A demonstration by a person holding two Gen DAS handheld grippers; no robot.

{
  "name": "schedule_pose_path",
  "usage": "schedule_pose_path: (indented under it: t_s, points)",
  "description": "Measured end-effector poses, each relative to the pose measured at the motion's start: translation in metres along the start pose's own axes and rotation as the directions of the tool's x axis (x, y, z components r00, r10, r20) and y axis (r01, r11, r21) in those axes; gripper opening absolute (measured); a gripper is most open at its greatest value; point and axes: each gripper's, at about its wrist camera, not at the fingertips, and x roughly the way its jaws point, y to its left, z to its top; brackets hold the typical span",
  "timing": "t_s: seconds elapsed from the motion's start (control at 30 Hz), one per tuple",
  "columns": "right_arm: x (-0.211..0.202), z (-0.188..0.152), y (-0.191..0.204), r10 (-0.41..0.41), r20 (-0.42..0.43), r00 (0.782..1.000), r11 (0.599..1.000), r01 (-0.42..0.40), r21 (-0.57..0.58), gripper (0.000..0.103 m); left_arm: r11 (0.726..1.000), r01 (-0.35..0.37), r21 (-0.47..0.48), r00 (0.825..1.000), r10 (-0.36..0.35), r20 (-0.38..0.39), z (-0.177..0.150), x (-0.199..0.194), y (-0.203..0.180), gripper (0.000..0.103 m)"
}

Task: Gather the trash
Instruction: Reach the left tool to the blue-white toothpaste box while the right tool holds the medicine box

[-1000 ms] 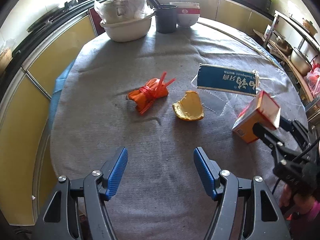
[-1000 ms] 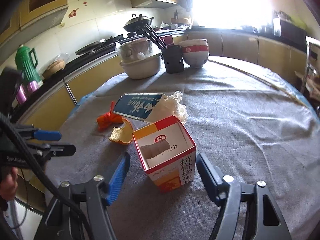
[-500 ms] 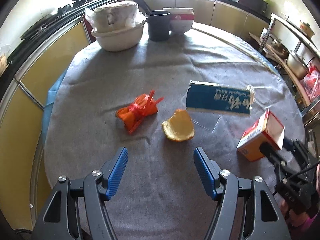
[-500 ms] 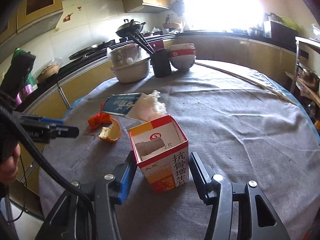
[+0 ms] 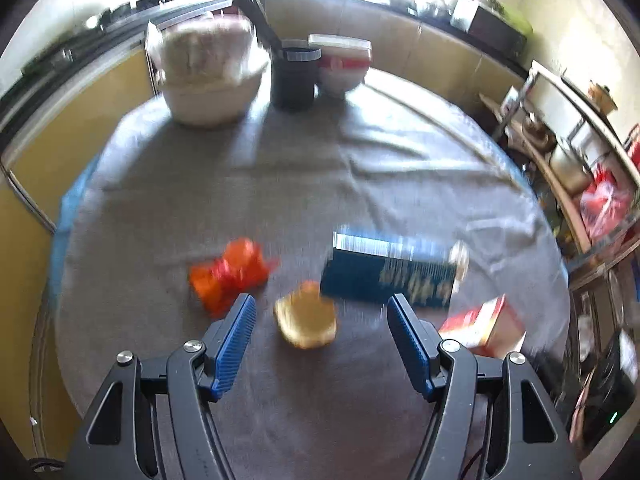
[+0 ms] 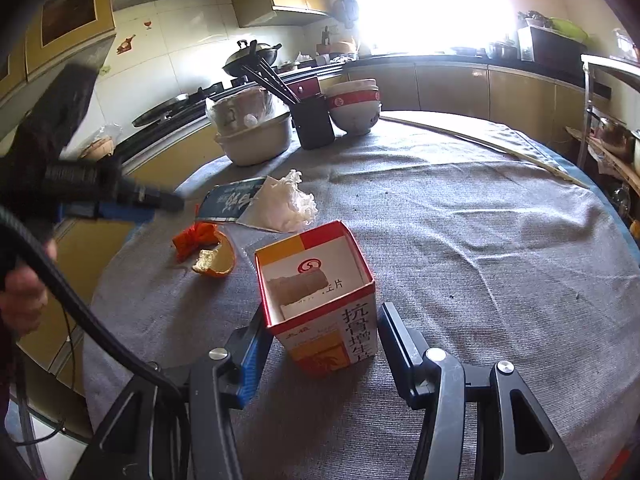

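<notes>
A: While the right gripper (image 6: 320, 344) reaches across the grey cloth of the counter (image 6: 480, 240), where is the trash lying?

B: The open carton (image 6: 320, 300), red and orange with white inside, stands upright between the right jaws. Those jaws have just been closing; the left pad sits against the carton's lower side, while the right pad looks just clear of it, so I cannot call it a firm grip.

A: And the other pieces?

B: To the left of the carton lies an orange peel (image 6: 214, 262), cupped side up, and touching it from behind is a knotted orange plastic bag (image 6: 192, 238). Further back lies a flat blue box (image 6: 232, 202), with crumpled white paper (image 6: 288, 204) resting against its right end.

A: What of the left gripper (image 5: 320, 340)?

B: Its jaws stand fairly wide with nothing between the pads. In the left wrist view, which is blurred, the peel (image 5: 306, 320) shows in the gap between the blue pads, on the cloth beyond them. The orange bag (image 5: 228, 272) is up and to the left of it, the blue box (image 5: 388, 276) up and to the right.

A: Anything at the far edge?

B: A pale basin (image 6: 256, 140) with wrapped crockery, a black holder (image 6: 312, 120) with chopsticks, and stacked bowls (image 6: 354, 110) with a red band.
</notes>
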Motion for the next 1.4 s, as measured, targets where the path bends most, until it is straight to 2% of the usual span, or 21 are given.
schedule_pose_path:
  t_s: [0.1, 0.27, 0.33, 0.43, 0.53, 0.63, 0.73, 0.83, 0.93, 1.03, 1.2, 1.27, 1.4]
  points:
    - [0.002, -0.001, -0.001, 0.007, -0.001, 1.0, 1.0, -0.007, 0.009, 0.056, 1.0, -0.021, 0.022, 0.997, 0.019, 0.069, 0.023, 0.002, -0.009, 0.077]
    - [0.001, -0.001, -0.004, 0.015, -0.009, 1.0, 1.0, -0.015, 0.02, 0.056, 0.991, -0.094, 0.092, 0.995, 0.09, 0.042, 0.032, 0.036, -0.024, 0.077]
    - [0.002, -0.002, -0.007, 0.016, -0.02, 1.0, 0.999, -0.015, 0.031, 0.056, 0.989, -0.101, 0.109, 0.995, 0.099, 0.025, 0.02, 0.043, -0.025, 0.077]
    - [0.004, -0.006, -0.012, 0.017, -0.04, 0.999, 0.999, -0.015, 0.051, 0.056, 0.991, -0.07, 0.113, 0.997, 0.068, 0.022, -0.001, 0.036, -0.019, 0.077]
    - [0.006, -0.008, -0.017, 0.035, -0.047, 0.998, 0.996, -0.032, 0.081, 0.056, 0.986, -0.091, 0.137, 0.996, 0.089, 0.02, -0.018, 0.024, -0.017, 0.077]
    - [0.006, -0.009, -0.017, 0.038, -0.044, 0.998, 0.996, -0.034, 0.088, 0.056, 0.99, -0.075, 0.12, 0.997, 0.077, -0.01, -0.033, 0.018, -0.012, 0.077]
    - [0.003, -0.01, -0.015, 0.04, -0.041, 0.998, 0.996, -0.037, 0.085, 0.056, 0.985, -0.084, 0.149, 0.996, 0.088, -0.02, -0.051, 0.017, -0.012, 0.077]
    - [0.0, -0.012, -0.015, 0.035, -0.041, 0.999, 0.996, -0.031, 0.082, 0.056, 0.98, -0.105, 0.171, 0.989, 0.121, -0.087, -0.078, 0.03, -0.008, 0.077]
    - [-0.004, -0.012, -0.018, 0.029, -0.037, 0.999, 0.996, -0.026, 0.087, 0.056, 0.986, -0.081, 0.147, 0.986, 0.1, -0.131, -0.099, 0.03, 0.0, 0.077]
    - [-0.008, -0.013, -0.02, 0.027, -0.032, 0.999, 0.996, -0.024, 0.091, 0.056, 0.984, -0.084, 0.158, 0.99, 0.1, -0.101, -0.104, 0.017, 0.0, 0.077]
    - [-0.006, -0.012, -0.022, 0.073, -0.049, 0.996, 0.989, -0.067, 0.13, 0.057, 0.974, -0.117, 0.196, 0.993, 0.108, 0.052, -0.074, -0.015, -0.009, 0.077]
    - [-0.005, -0.011, -0.02, 0.071, -0.056, 0.996, 0.989, -0.064, 0.133, 0.064, 0.971, -0.093, 0.221, 0.994, 0.079, 0.074, -0.063, -0.015, -0.014, 0.081]
    - [-0.005, -0.006, -0.02, 0.077, -0.059, 0.995, 0.988, -0.068, 0.139, 0.067, 0.955, -0.014, 0.297, 0.998, -0.005, 0.063, -0.054, -0.002, -0.022, 0.082]
